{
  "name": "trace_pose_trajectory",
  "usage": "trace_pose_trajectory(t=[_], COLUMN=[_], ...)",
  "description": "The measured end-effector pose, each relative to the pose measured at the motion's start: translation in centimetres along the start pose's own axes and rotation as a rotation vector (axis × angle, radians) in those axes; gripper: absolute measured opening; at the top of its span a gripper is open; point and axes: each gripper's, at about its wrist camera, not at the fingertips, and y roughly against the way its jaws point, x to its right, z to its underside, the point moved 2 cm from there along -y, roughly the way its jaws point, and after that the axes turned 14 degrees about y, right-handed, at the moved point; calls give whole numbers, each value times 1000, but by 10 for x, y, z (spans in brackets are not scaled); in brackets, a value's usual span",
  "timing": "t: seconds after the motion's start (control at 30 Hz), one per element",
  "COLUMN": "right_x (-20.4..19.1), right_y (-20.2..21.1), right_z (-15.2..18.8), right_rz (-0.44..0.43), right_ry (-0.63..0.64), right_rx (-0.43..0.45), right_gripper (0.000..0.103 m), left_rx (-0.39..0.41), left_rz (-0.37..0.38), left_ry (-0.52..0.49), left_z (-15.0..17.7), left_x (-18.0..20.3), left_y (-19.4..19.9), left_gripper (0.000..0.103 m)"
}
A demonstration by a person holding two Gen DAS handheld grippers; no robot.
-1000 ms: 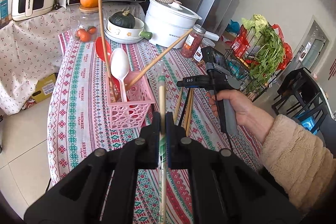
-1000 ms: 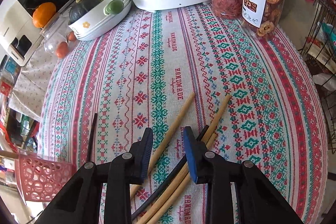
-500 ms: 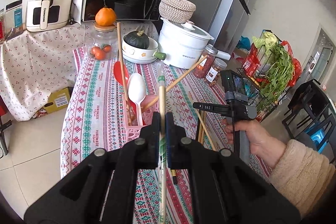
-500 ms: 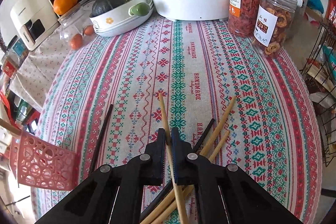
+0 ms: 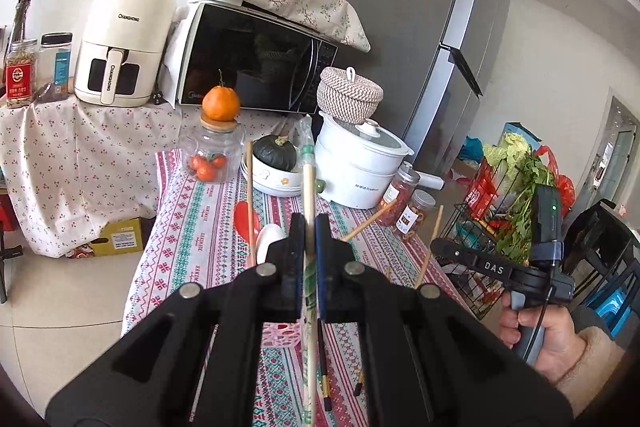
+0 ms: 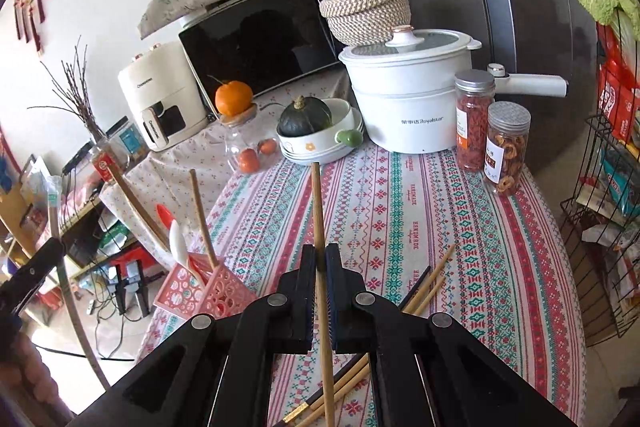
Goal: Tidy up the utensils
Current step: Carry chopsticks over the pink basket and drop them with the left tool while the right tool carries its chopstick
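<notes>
My left gripper (image 5: 307, 227) is shut on a long chopstick in a clear wrapper (image 5: 306, 167), held above the pink basket (image 6: 208, 291). The basket stands near the table's left edge and holds a white spoon (image 6: 178, 239), a red spoon (image 6: 166, 217) and wooden chopsticks (image 6: 200, 215). My right gripper (image 6: 320, 255) is shut on a single wooden chopstick (image 6: 318, 203), lifted clear of the patterned tablecloth (image 6: 400, 207). Several loose chopsticks (image 6: 428, 287) lie on the cloth below it. In the left wrist view the right gripper (image 5: 436, 247) hangs to the right of the basket.
At the table's far end stand a white pot (image 6: 408, 107), two spice jars (image 6: 474, 119), a bowl with a squash (image 6: 316, 139) and a glass jar (image 6: 244, 143) topped by an orange. A microwave (image 5: 256, 63) sits behind. A wire rack of vegetables (image 5: 516, 187) stands to the right.
The right gripper shut on one wooden chopstick and lifted it off the cloth. The left gripper rose slightly and tilted up, still holding the wrapped chopstick.
</notes>
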Motion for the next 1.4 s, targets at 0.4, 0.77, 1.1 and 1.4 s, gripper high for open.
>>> trace_pose_trajectory(t=[0.4, 0.77, 1.1, 1.4], right_x=[-4, 41, 30, 37], right_y=[36, -96, -176, -147], right_z=[-6, 21, 42, 38], right_rz=[-54, 42, 147, 140], right_ry=[16, -40, 112, 80], right_rx=[55, -219, -395, -301], right_gripper=[3, 48, 25, 6], left_rx=[167, 59, 19, 27], left_rz=[-18, -34, -51, -48], left_ry=[20, 2, 17, 1], left_z=[-16, 0, -1, 0], left_x=[13, -1, -14, -7], left_y=[-7, -12, -22, -22], left_gripper=[6, 6, 6, 6])
